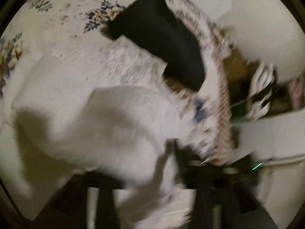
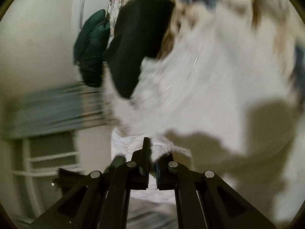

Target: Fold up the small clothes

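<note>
A white knitted garment (image 1: pixel 95 114) lies spread on the floral bedcover (image 1: pixel 66 9), all badly blurred. A folded black garment (image 1: pixel 158 38) rests beyond it near the bed's edge. My left gripper (image 1: pixel 154 200) is low in the left wrist view with its fingers wide apart, and a fold of the white cloth hangs loosely between them. In the right wrist view my right gripper (image 2: pixel 152 152) is shut on the near edge of the white garment (image 2: pixel 209 95). The black garment (image 2: pixel 137 47) lies ahead of it to the left.
A dark teal bundle (image 2: pixel 91 47) sits beside the black garment at the bed's edge. Off the bed stand a white rail or rack (image 2: pixel 38 162) and a blurred striped surface (image 2: pixel 57 105). In the left wrist view, clutter (image 1: pixel 263 87) lies on the floor past the fringed edge.
</note>
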{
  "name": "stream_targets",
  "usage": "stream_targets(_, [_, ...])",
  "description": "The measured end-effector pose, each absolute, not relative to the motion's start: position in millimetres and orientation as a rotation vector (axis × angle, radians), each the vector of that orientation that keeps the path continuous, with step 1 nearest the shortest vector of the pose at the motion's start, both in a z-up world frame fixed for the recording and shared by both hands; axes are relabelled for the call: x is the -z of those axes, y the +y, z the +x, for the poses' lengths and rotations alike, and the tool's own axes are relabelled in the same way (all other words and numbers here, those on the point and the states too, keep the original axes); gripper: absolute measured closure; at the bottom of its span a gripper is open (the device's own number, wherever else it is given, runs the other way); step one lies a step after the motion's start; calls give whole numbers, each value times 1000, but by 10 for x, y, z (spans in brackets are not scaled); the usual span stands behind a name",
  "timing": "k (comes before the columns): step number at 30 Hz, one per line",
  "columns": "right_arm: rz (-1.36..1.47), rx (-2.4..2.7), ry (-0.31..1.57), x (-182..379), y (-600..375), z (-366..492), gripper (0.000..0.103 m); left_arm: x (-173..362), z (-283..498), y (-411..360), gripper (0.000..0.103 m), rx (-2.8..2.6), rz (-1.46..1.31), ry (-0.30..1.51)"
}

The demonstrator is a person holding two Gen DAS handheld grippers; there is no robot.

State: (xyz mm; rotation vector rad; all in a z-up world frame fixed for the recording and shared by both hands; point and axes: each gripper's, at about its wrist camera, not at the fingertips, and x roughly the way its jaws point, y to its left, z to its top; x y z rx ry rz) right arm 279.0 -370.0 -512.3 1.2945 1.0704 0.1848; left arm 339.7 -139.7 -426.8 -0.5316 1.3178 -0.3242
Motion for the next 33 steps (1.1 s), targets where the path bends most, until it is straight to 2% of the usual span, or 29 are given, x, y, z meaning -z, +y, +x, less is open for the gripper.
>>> stream_targets(1, [1234, -163, 1084, 5095, -3793, 2781, 98, 4295, 3364, -1407, 15, 316, -495, 1328])
stream_targets(9, [754, 2, 1232, 4949, -4399, 2787, 99, 4512, 3079, -1021, 14, 179, -300, 1345])
stream_targets(12, [721, 35, 1269, 5086, -4441, 2842, 99, 4630, 3069, -715, 14, 98, -277, 1351])
stream_targets(15, [742, 12, 1382, 5357, -4444, 2862, 97, 4693, 3049, -370, 14, 5, -257, 1346])
stream_targets(16, [742, 12, 1417, 5421, -4433, 2862, 91, 4695, 3046, -261, 14, -27, -245, 1339])
stream_targets(19, [688, 73, 1395, 5260, -4422, 2796, 55, 4655, 3017, 68, 14, -132, -188, 1300])
stream_targets(23, [561, 85, 1291, 4696, -4081, 2806, 51, 4682, 3001, 477, 14, -242, -182, 1272])
stream_targets(25, [537, -39, 1301, 4617, -3644, 3018, 50, 4748, 2988, 614, 14, -283, -189, 1273])
stream_targets(29, [456, -290, 1379, 4922, -2686, 3646, 50, 4927, 3033, 646, 14, -321, -185, 1285])
stream_targets(33, [218, -438, 1497, 5368, -1781, 4112, 50, 5075, 3053, 721, 14, -344, -219, 1296])
